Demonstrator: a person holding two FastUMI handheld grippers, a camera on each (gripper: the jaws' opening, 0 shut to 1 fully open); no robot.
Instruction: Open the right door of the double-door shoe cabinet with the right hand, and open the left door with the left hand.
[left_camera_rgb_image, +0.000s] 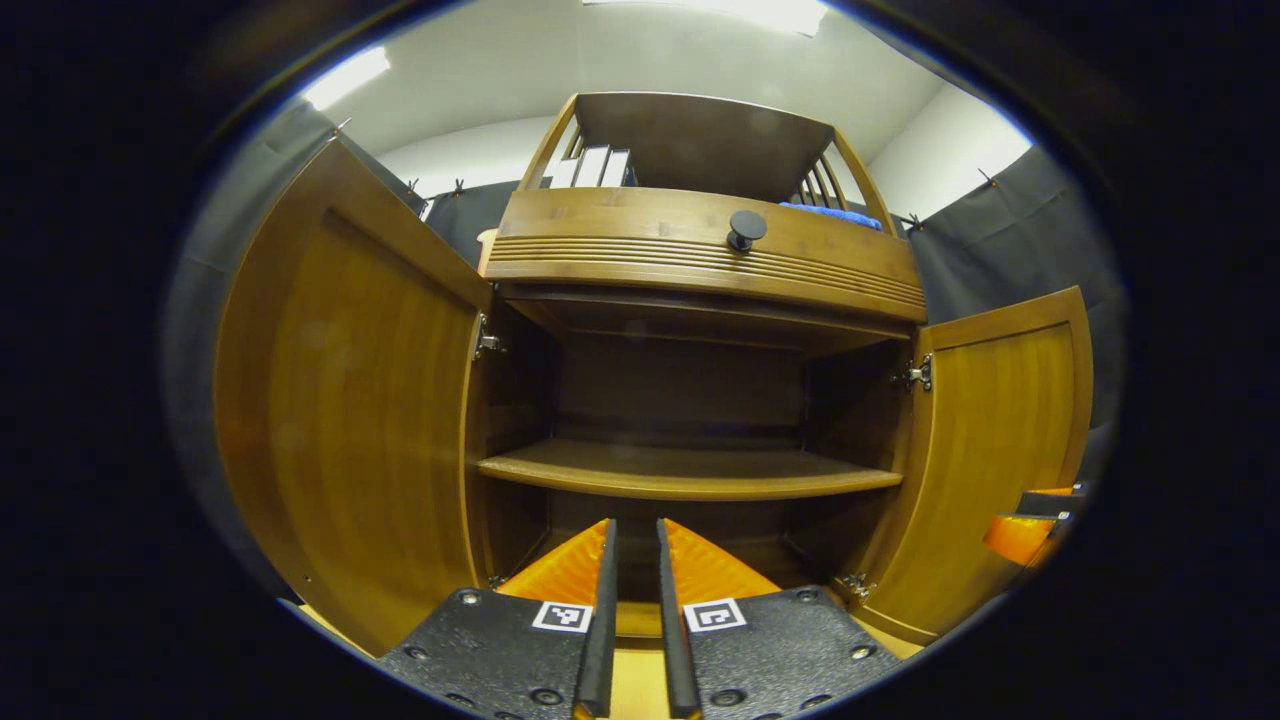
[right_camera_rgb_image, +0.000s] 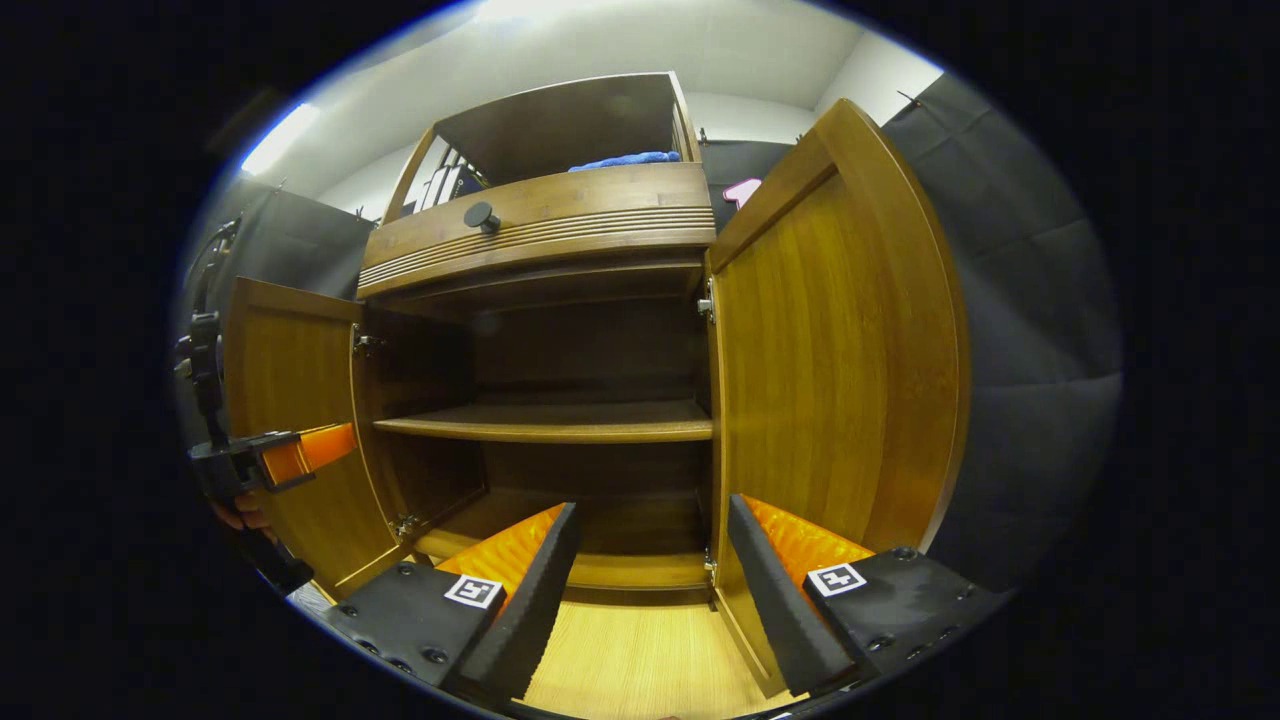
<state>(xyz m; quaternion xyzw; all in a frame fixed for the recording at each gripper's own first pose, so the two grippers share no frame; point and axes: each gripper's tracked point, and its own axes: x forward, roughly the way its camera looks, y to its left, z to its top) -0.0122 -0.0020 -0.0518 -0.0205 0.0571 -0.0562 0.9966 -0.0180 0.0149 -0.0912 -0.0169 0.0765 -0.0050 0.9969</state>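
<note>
The wooden shoe cabinet (left_camera_rgb_image: 700, 255) faces me with both doors swung wide. In the left gripper view its left door (left_camera_rgb_image: 340, 400) stands out at the left and its right door (left_camera_rgb_image: 1000, 460) at the right. My left gripper (left_camera_rgb_image: 636, 527) points at the cabinet's middle, apart from both doors, open by a narrow gap with nothing between its fingers. My right gripper (right_camera_rgb_image: 655, 510) is open wide beside the right door (right_camera_rgb_image: 830, 370), whose lower edge lies between the spread fingers, untouched. The left gripper (right_camera_rgb_image: 300, 450) sits by the left door (right_camera_rgb_image: 290, 400), and the right gripper (left_camera_rgb_image: 1030, 525) by the right door.
Inside, a bare middle shelf (left_camera_rgb_image: 690, 470) spans the cabinet. Above the doors is a drawer with a dark round knob (left_camera_rgb_image: 746, 228). The open top compartment holds a blue cloth (left_camera_rgb_image: 830, 212) and a few books (left_camera_rgb_image: 595, 165). A hand (right_camera_rgb_image: 235, 515) holds the left gripper.
</note>
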